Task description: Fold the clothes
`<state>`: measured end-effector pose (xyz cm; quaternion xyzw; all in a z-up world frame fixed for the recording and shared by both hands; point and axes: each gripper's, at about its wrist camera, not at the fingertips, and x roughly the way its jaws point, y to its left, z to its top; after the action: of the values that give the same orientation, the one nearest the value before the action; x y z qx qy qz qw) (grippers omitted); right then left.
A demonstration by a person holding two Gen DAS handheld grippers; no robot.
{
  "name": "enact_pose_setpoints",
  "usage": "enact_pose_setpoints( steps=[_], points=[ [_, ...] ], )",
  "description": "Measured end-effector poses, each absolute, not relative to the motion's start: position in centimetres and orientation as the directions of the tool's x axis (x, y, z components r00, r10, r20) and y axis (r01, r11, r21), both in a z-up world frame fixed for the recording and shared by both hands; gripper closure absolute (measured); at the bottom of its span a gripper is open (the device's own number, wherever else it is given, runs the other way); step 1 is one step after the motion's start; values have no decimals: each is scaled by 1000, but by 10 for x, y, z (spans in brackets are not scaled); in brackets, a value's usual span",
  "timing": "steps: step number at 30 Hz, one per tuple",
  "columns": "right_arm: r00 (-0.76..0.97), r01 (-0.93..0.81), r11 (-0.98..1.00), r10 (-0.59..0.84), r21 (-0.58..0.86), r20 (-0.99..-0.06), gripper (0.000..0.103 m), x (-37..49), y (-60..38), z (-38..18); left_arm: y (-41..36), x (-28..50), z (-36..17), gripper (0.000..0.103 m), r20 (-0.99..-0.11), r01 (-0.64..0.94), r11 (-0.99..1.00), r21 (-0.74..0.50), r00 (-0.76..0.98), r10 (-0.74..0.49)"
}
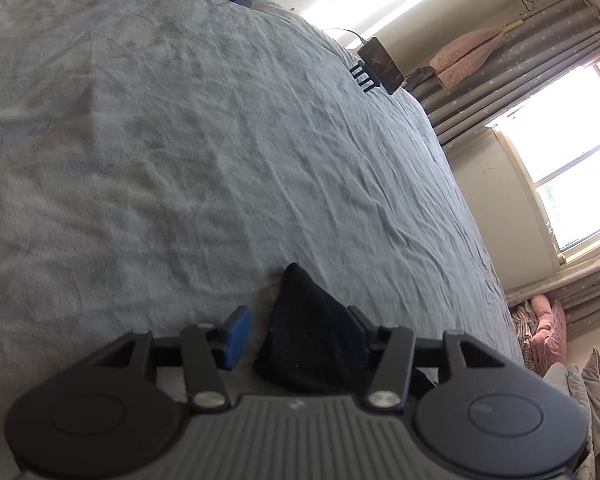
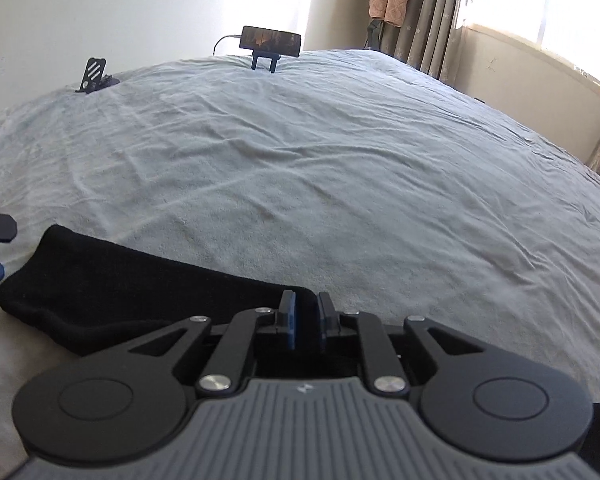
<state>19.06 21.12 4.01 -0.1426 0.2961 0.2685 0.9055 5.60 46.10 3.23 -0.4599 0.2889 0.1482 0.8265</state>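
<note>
- Black garment lies on the bed near its front edge.
- Left tool: jaws stand apart, the garment's end between them, blue pad clear of it.
- Right tool: jaws narrowly parted over the garment's other end; grip cannot be confirmed.

Window glare blown out; fisheye edges warped
</note>
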Motion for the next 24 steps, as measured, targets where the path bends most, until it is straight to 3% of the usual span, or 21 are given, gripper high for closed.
enact_pose_setpoints(
  steps=[2, 3, 4, 6, 8, 11, 14, 16, 17, 22, 23, 24],
  points=[
    [685, -583, 811, 458, -49, -567, 82, 176, 196, 56, 457, 60, 29, 53, -620, -507, 524, -684, 783, -51],
    [684, -594, 804, 485, -31, -546, 75, 168, 188, 64, 455, 62, 28, 53, -620, -508, 519, -687, 782, -55],
    [678, -604, 797, 495, -28, -543, 68, 162, 181, 67, 453, 63, 28, 53, -619, -508, 520, -686, 783, -51],
    [658, -619, 784, 490, -40, -572, 67, 148, 161, 72, 449, 66, 28, 56, -616, -501, 547, -670, 787, -34],
    [624, -629, 776, 479, -34, -617, 67, 137, 142, 68, 443, 72, 26, 77, -631, -502, 587, -636, 776, -20],
    [561, -697, 713, 480, -72, -674, 67, 107, 124, 49, 437, 82, 19, 100, -655, -508, 623, -595, 756, -8],
    [623, -665, 717, 376, -211, -686, 80, 98, 125, 26, 440, 87, 18, 101, -641, -520, 602, -606, 768, 18],
    [654, -633, 732, 332, -252, -680, 99, 100, 127, 20, 443, 87, 21, 101, -619, -515, 590, -622, 785, 33],
    [662, -622, 740, 323, -256, -676, 102, 102, 129, 21, 445, 86, 23, 101, -607, -510, 592, -624, 794, 44],
    [710, -593, 756, 329, -277, -623, 103, 96, 124, 43, 460, 80, 34, 101, -557, -489, 609, -624, 826, 92],
    [715, -589, 762, 334, -271, -614, 97, 95, 120, 48, 465, 80, 34, 101, -548, -486, 600, -635, 831, 93],
    [714, -594, 751, 327, -288, -619, 83, 94, 118, 46, 469, 79, 35, 101, -539, -483, 591, -646, 837, 94]
  ],
)
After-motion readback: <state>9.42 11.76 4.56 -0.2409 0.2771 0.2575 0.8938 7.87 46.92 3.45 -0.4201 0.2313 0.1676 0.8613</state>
